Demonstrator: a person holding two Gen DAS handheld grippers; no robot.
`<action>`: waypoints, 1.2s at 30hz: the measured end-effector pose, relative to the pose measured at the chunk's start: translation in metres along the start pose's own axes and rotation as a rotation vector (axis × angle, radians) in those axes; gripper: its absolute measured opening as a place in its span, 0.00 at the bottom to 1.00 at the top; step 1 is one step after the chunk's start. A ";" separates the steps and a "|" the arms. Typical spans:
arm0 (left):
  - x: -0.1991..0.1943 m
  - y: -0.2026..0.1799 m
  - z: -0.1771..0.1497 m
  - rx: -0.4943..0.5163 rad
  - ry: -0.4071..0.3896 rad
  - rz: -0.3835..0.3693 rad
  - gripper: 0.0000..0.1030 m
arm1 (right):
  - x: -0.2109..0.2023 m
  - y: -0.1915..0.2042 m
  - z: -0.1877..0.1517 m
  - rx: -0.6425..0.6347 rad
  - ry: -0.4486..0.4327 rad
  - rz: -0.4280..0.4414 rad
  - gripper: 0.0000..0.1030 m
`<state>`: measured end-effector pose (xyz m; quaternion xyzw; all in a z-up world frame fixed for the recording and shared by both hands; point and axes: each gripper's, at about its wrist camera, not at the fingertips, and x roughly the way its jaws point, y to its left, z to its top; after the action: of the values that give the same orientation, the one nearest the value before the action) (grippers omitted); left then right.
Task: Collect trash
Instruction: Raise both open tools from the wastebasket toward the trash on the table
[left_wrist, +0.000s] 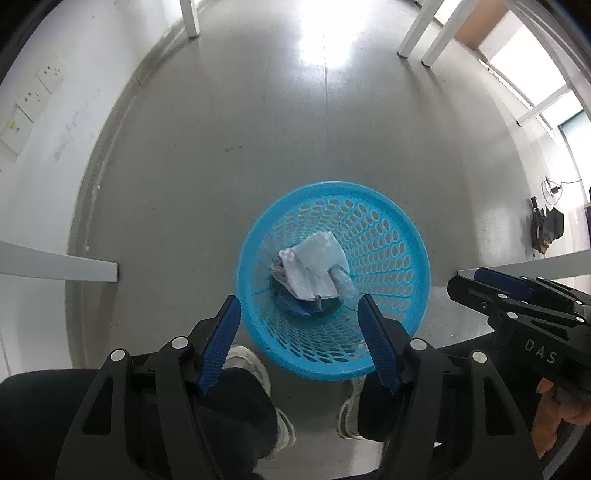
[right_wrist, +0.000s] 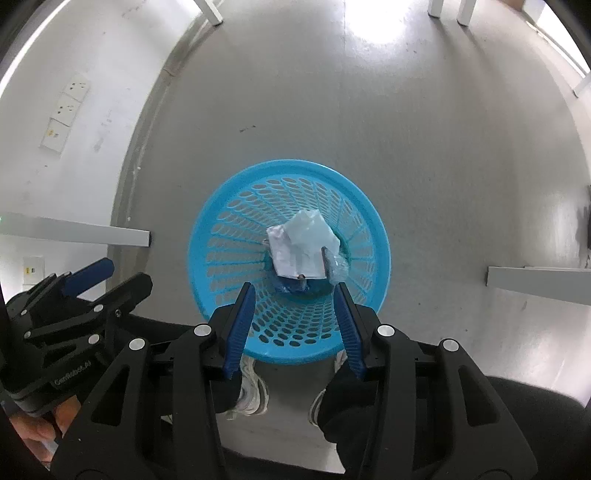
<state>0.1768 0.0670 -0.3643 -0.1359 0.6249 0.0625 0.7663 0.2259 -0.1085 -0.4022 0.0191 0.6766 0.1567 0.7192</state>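
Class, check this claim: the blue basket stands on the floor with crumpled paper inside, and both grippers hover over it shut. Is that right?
Not quite. The basket stands on the floor and holds crumpled paper, but both grippers are open, not shut: the left gripper in the left wrist view, the right gripper in the right wrist view.

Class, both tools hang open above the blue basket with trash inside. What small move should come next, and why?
Probably draw both tools back from the blue basket. The crumpled paper and plastic already lie inside it, and the left tool and right tool are open and hold nothing.
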 end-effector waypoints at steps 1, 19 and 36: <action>-0.004 0.000 -0.002 0.002 -0.008 -0.002 0.64 | -0.005 0.002 -0.004 -0.005 -0.008 0.004 0.41; -0.125 0.023 -0.072 0.055 -0.184 -0.158 0.69 | -0.123 0.034 -0.091 -0.173 -0.208 0.024 0.56; -0.235 0.008 -0.119 0.130 -0.464 -0.186 0.94 | -0.253 0.025 -0.175 -0.208 -0.513 0.032 0.80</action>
<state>0.0133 0.0584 -0.1583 -0.1253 0.4198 -0.0189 0.8987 0.0408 -0.1802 -0.1662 -0.0054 0.4524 0.2267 0.8625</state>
